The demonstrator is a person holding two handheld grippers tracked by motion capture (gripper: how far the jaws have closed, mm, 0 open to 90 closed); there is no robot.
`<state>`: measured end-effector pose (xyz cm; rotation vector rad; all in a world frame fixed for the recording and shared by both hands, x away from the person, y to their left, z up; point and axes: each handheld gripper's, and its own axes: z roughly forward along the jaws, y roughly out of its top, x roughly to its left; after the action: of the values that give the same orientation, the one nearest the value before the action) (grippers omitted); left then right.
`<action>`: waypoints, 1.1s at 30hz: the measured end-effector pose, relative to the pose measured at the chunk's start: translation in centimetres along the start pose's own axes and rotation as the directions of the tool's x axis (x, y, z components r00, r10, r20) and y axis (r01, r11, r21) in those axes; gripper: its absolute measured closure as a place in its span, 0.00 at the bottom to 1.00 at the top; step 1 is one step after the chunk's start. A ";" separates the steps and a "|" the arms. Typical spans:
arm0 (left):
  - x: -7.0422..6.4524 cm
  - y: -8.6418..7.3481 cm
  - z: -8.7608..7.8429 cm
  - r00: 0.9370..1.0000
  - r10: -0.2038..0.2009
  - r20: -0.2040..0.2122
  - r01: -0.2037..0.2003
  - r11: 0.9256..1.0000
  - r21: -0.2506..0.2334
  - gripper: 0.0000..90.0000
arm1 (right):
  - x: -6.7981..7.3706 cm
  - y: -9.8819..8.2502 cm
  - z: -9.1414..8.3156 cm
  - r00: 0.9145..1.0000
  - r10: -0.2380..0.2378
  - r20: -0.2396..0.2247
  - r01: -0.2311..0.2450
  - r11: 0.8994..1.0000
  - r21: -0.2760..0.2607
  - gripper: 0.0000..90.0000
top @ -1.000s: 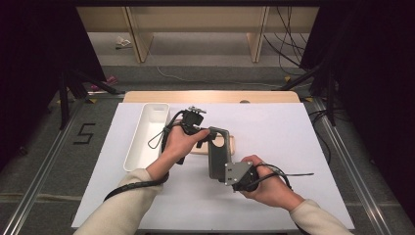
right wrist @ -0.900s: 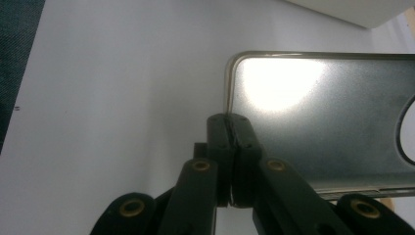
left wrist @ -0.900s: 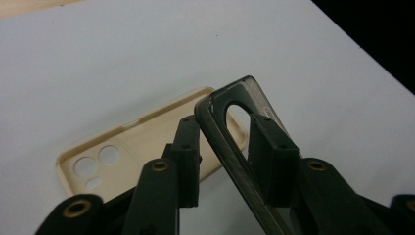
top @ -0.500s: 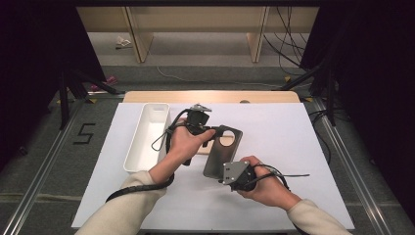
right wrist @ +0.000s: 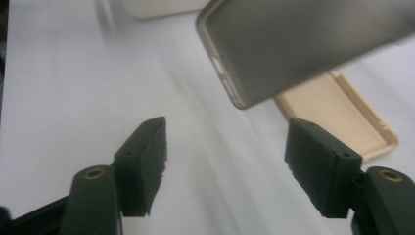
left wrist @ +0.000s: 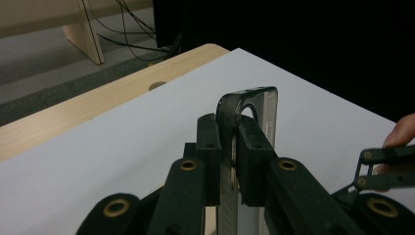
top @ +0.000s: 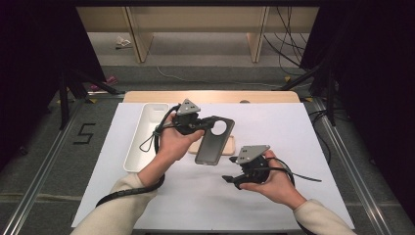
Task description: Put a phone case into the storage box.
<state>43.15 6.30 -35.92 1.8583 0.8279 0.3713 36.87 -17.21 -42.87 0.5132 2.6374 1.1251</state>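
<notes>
My left gripper is clamped on the dark case, lifted above the tan case on the table, while my right gripper hangs released nearby, so next it probably takes the free end.

High view: fixed overhead, faced forward and down over the counter. Tool views: close, along own jaws. All three shared the grey case.

Lab: black curtains, trailing cables
</notes>
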 end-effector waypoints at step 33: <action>5.8 0.6 -6.3 0.997 0.068 -0.046 -0.076 0.972 -0.220 0.90 | -1.8 -3.0 -2.3 0.971 0.238 -0.013 -0.236 0.954 -0.185 0.23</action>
<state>43.82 14.41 -33.34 1.6801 0.7151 0.5256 37.06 -21.38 -43.35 0.8103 2.4773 1.4170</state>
